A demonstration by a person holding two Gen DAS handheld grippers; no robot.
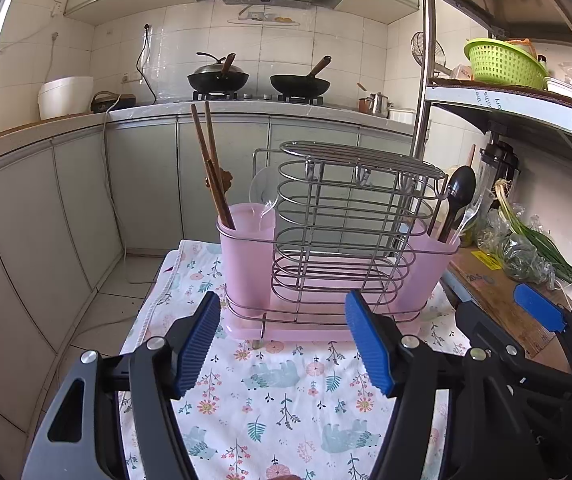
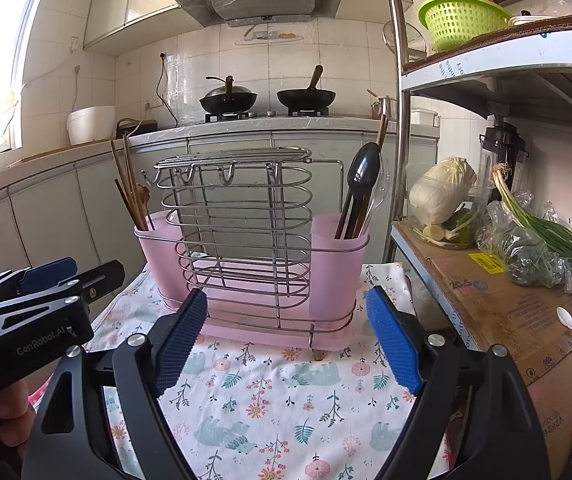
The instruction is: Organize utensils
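Note:
A wire utensil rack [image 1: 346, 216] [image 2: 241, 208] with two pink cups stands on the floral cloth [image 1: 286, 400] [image 2: 286, 408]. The left cup [image 1: 245, 256] [image 2: 157, 256] holds brown chopsticks [image 1: 207, 160] [image 2: 125, 184] and a clear spoon [image 1: 263, 204]. In the right cup [image 1: 426, 256] [image 2: 338, 264] stand a black spoon [image 1: 460, 196] [image 2: 362, 172] and clear utensils. My left gripper [image 1: 286, 340] [image 2: 81, 274] hovers open just short of the rack, with nothing between its pads. My right gripper [image 2: 288, 340] [image 1: 506, 312] hangs beside it, also open and empty.
A metal shelf [image 2: 502, 64] stands at the right. On its cardboard [image 2: 498, 304] lie green onions [image 2: 558, 232], bagged greens, a bowl of cabbage [image 2: 442, 196] and a white plastic spoon [image 2: 570, 322]. The cloth's left edge drops to the floor [image 1: 101, 320]. Woks sit on the far counter.

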